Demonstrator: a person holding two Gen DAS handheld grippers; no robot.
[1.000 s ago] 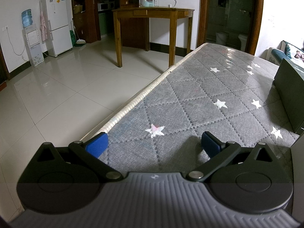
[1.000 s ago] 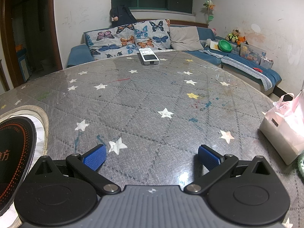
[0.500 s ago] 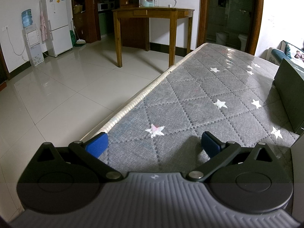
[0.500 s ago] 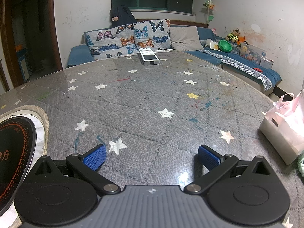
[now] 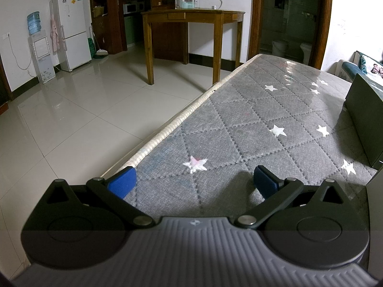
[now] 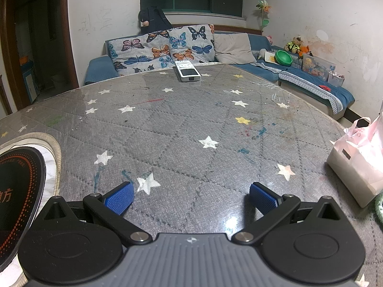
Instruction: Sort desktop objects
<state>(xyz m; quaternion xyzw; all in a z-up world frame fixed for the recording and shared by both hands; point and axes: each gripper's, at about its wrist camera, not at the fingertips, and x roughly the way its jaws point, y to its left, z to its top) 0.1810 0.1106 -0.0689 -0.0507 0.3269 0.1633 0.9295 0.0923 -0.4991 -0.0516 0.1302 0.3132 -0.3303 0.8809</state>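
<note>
A white remote control lies at the far edge of the grey star-patterned tabletop, well beyond my right gripper, which stands open and holds nothing. A white box in a pink plastic bag sits at the right, close to the right fingertip. At the left edge lies a black round induction cooktop with orange markings. My left gripper is open and empty over the same tabletop near its left edge. A dark box stands to its right.
The table's pale edge runs diagonally, with tiled floor beyond it. A wooden table, a fridge and a water dispenser stand far off. A blue sofa with butterfly cushions lies behind the table.
</note>
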